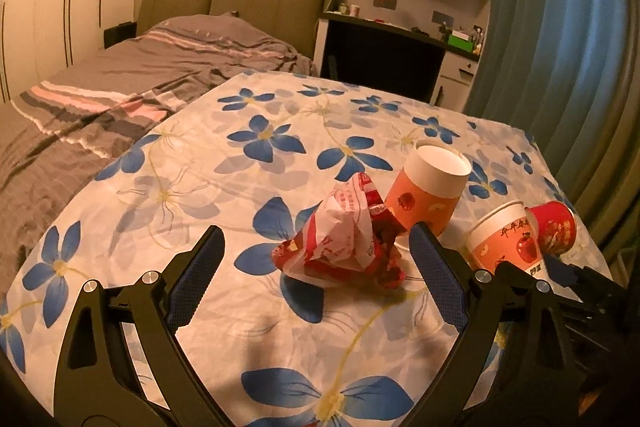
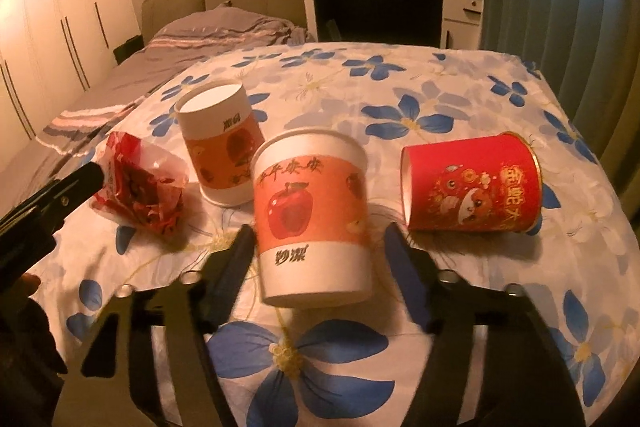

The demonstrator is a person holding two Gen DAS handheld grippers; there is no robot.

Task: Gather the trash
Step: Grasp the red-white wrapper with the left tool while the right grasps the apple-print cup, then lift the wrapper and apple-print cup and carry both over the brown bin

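A crumpled red and white wrapper (image 1: 344, 239) lies on the flowered table (image 1: 224, 163); it also shows in the right wrist view (image 2: 140, 187). My left gripper (image 1: 316, 237) is open, its fingers on either side of the wrapper, not touching it. An orange apple-print paper cup (image 2: 314, 223) stands upside down between the open fingers of my right gripper (image 2: 318, 239); it also shows in the left wrist view (image 1: 506, 237). A second orange cup (image 2: 222, 143) stands upside down behind it. A red cup (image 2: 472, 183) lies on its side at the right.
The table wears a white cloth with blue flowers (image 2: 400, 87). A bed with grey covers (image 1: 132, 75) lies beyond its far left edge. A dark desk (image 1: 384, 55) and a blue curtain (image 1: 560, 27) stand behind. My left gripper's finger (image 2: 60, 193) enters the right wrist view at the left.
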